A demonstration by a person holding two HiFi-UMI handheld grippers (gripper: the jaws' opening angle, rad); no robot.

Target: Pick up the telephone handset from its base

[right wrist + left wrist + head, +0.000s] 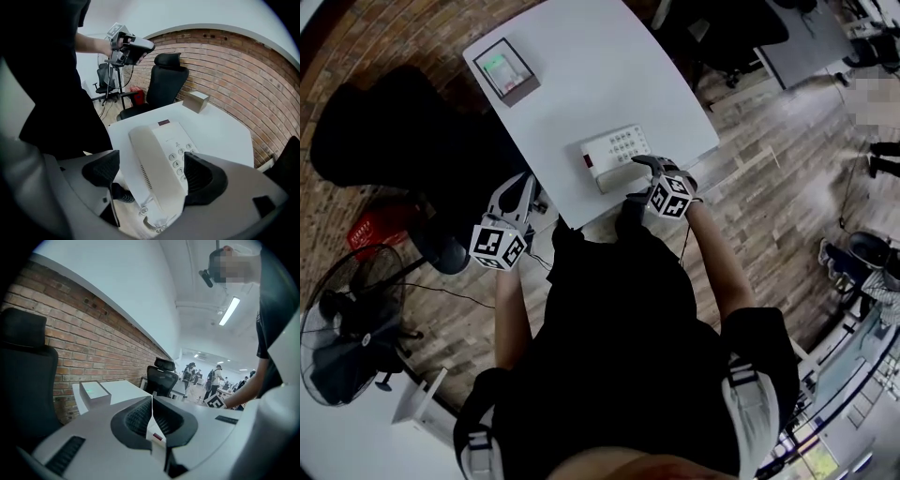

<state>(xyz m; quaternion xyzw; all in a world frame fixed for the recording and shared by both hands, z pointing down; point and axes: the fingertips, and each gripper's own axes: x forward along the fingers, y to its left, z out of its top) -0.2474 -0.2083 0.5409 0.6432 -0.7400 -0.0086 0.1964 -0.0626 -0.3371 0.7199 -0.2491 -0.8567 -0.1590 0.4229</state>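
A white telephone [617, 153] sits near the front edge of the white table [581, 66], its handset [157, 164] lying on the base beside the keypad [180, 157]. My right gripper [639, 178] points down over the phone's near end. It is open and its jaws straddle the handset [609, 173]. The left pad [101, 169] stands apart from the handset and the right pad [202, 177] is close against its side. My left gripper [523, 190] hovers off the table's left corner, away from the phone. It is shut with nothing between its pads [140, 417].
A small box [508, 70] with a green top stands at the table's far end. A black office chair [384, 131] is left of the table, with a red crate [380, 225] and a floor fan [347, 328] nearer me. Other desks and people show far off.
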